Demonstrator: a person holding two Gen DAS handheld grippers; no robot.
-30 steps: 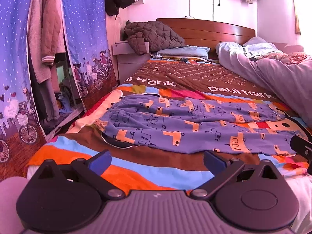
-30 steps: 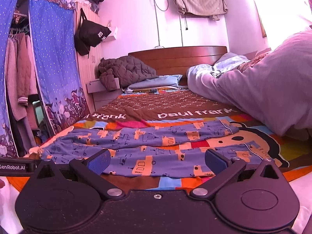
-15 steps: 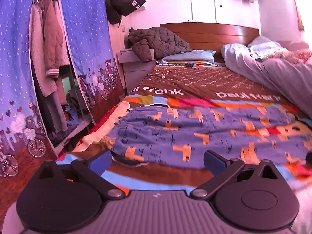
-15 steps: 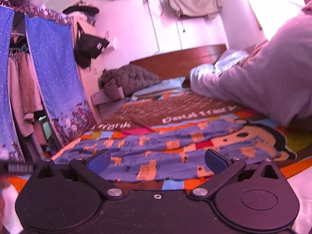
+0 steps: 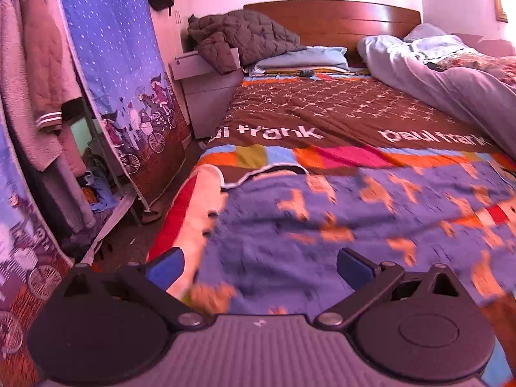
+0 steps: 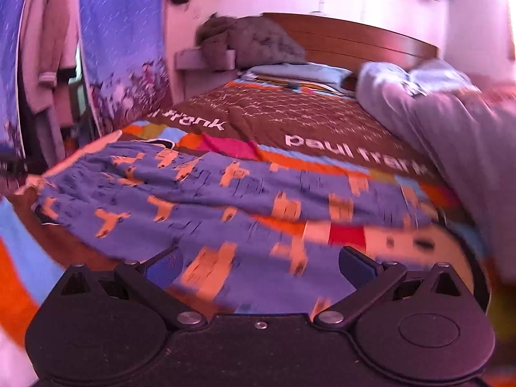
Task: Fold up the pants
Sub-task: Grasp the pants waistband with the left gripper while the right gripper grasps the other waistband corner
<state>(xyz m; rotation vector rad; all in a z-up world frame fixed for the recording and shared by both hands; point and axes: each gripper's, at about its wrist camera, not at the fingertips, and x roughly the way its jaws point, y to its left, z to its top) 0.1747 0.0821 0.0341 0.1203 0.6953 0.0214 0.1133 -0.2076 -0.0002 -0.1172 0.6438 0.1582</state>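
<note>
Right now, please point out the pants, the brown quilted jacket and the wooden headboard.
pants [image 6: 225, 200], right wrist view, middle of fabric
brown quilted jacket [image 5: 245, 37], left wrist view, its centre
wooden headboard [image 5: 338, 22], left wrist view, front panel

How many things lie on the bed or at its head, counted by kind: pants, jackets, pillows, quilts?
Pants: 1, the blue pants with orange print, spread flat on the bedspread.
Jackets: 1, the dark quilted jacket heaped at the head.
Pillows: 1 clearly seen, the light blue pillow.
Quilts: 1, the pale bunched quilt along the far side.
Total: 4
</note>
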